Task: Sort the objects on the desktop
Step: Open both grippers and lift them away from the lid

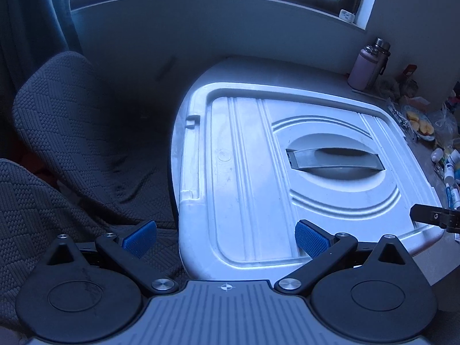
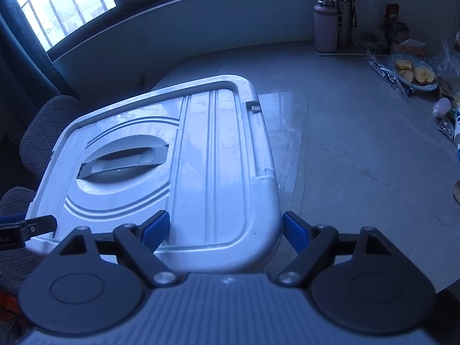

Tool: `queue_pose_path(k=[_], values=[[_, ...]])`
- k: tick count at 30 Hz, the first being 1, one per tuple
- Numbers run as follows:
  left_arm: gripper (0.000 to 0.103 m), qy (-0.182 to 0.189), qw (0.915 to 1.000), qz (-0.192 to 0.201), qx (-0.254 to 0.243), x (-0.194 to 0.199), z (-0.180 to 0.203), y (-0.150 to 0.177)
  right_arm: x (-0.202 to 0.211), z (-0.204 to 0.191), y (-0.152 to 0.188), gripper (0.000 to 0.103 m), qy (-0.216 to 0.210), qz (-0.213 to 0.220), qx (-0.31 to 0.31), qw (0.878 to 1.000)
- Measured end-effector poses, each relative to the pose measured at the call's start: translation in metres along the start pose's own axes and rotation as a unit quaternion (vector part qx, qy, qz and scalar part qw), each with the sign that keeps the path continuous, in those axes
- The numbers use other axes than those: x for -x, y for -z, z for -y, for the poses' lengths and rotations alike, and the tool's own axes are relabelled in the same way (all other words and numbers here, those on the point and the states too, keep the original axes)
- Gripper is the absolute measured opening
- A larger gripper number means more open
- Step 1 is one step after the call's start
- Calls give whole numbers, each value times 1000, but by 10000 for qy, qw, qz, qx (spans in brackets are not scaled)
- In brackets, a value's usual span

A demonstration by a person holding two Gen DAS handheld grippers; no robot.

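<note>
White ribbed lid (image 2: 201, 149) with grey handle (image 2: 123, 159); blue pads (image 2: 156, 230); dark woven chair (image 1: 72, 120) left; pink bottle (image 2: 325, 26) far right.

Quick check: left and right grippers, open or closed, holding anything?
Left gripper: open, holding nothing, at the near left corner of the white plastic storage-box lid.
Right gripper: open, holding nothing, straddling the lid's near right corner.

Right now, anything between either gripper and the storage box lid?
Nothing visible. Both grippers are open and each straddles a near corner of the white lidded box: left gripper at its left corner, right gripper at its right corner. The lid's recessed handle is uncovered; the clutter sits far right on the table.
</note>
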State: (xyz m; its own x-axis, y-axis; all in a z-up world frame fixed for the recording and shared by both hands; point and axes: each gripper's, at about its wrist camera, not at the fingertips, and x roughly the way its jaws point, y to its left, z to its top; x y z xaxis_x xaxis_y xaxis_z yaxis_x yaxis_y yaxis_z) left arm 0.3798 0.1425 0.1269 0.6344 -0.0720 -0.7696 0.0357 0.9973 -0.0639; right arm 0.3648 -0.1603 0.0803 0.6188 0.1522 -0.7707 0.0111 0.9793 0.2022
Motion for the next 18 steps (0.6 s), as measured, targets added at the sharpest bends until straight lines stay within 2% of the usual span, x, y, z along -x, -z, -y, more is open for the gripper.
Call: queue_pose_path(k=[2, 5, 9, 15, 18], values=[[103, 72, 9999, 144, -29, -1, -3, 2, 1, 0, 3, 84, 15, 50, -60, 10000], [103, 214, 9997, 91, 91, -5, -10, -2, 6, -6, 9, 84, 167, 164, -51, 9997], [103, 237, 9995, 204, -32, -8, -10, -3, 8, -9, 12, 84, 283, 239, -128, 9992], [103, 67, 9998, 211, 29, -4, -5, -4, 12, -7, 18, 84, 317, 443, -203, 9983], [103, -33, 9987, 503, 48, 15, 6, 15, 26, -8, 30, 85, 337, 578, -207, 9975]])
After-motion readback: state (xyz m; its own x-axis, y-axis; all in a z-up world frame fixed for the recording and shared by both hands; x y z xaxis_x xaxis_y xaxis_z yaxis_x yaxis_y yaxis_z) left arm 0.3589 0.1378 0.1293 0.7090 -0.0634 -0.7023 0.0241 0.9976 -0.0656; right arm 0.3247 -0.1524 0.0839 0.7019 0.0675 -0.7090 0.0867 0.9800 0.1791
